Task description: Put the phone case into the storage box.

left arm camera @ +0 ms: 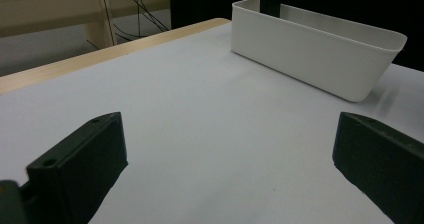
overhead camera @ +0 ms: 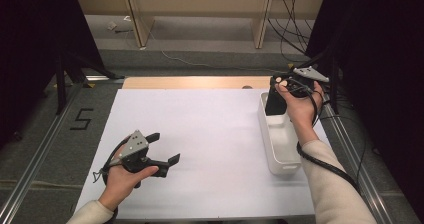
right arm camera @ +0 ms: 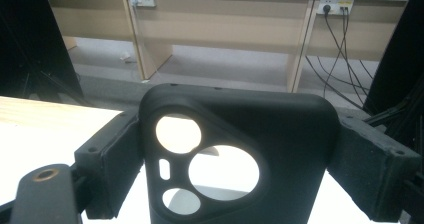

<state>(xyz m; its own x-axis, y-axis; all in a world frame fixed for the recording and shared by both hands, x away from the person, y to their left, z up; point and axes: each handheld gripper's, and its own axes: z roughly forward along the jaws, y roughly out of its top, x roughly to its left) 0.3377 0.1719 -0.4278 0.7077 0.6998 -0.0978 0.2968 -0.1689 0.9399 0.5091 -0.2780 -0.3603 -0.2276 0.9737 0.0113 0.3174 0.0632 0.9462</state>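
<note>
- The right gripper (overhead camera: 278, 91) is clenched on a black phone case (right arm camera: 240, 149), pinched by its two sides.
- The case is held upright over the far end of the white bin (overhead camera: 280, 151).
- The left gripper (overhead camera: 164, 151) is spread wide with nothing between its jaws, held low over the white mat (overhead camera: 200, 134), well apart from the bin.

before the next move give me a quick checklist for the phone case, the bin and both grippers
1. Right gripper has the black phone case between its jaws: ok.
2. Case is upright, at the far end of the white bin: ok.
3. Case bottom is touching the bin floor: cannot tell.
4. Bin stands flat on the white table, right side: ok.
5. Left gripper is open, holds nothing, well apart from the bin: ok.
6. Anything else lying in the bin: cannot tell.
</note>
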